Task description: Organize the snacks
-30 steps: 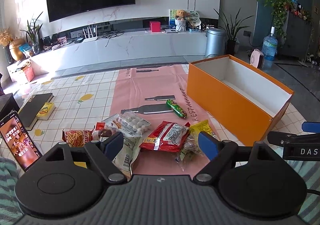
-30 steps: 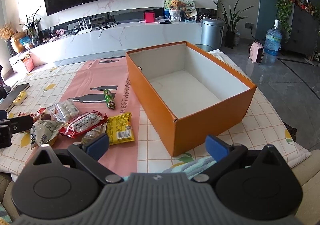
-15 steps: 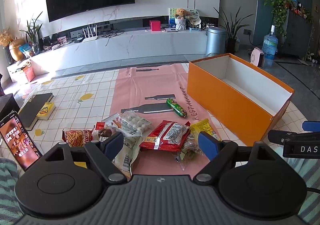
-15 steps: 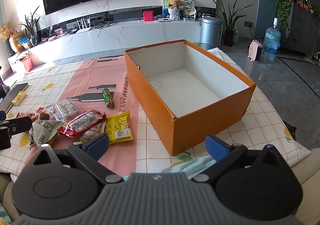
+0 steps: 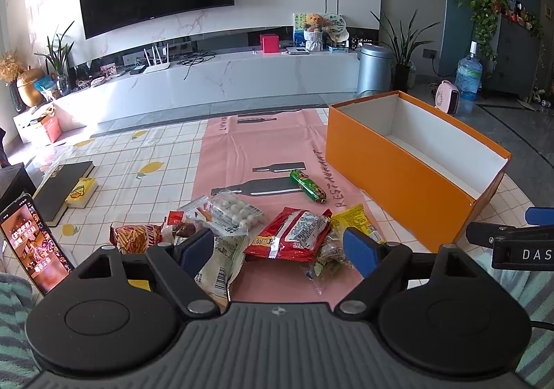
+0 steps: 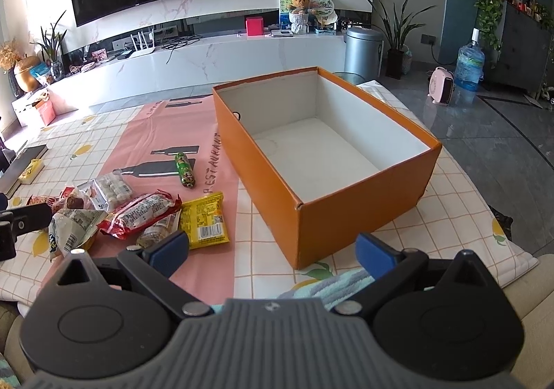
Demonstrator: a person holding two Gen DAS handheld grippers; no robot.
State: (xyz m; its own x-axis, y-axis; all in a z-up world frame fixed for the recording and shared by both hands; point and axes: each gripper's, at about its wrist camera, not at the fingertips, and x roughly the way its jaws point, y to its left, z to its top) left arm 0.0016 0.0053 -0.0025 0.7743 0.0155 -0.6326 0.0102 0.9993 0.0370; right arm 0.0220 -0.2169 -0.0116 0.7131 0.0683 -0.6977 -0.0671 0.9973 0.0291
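A heap of snack packets lies on the pink runner: a red packet [image 5: 291,233], a yellow packet [image 6: 206,221], a clear bag of white balls [image 5: 232,212], a green roll [image 5: 308,185], a chip bag [image 5: 136,236] and a white bag [image 5: 221,254]. An empty orange box [image 6: 332,215] with a white inside stands to their right. My left gripper [image 5: 278,248] hovers open just in front of the heap, holding nothing. My right gripper [image 6: 273,250] is open and empty before the box's near corner. Each gripper shows at the edge of the other's view.
A phone [image 5: 33,243] with a lit screen leans at the near left. A dark book [image 5: 62,186] and a small yellow box [image 5: 81,193] lie on the checked cloth [image 5: 145,153]. Behind the table are a white TV bench [image 5: 225,77] and a metal bin [image 5: 374,70].
The right gripper has drifted slightly forward and left, so the box sits a little larger in its view. The left gripper has barely moved.
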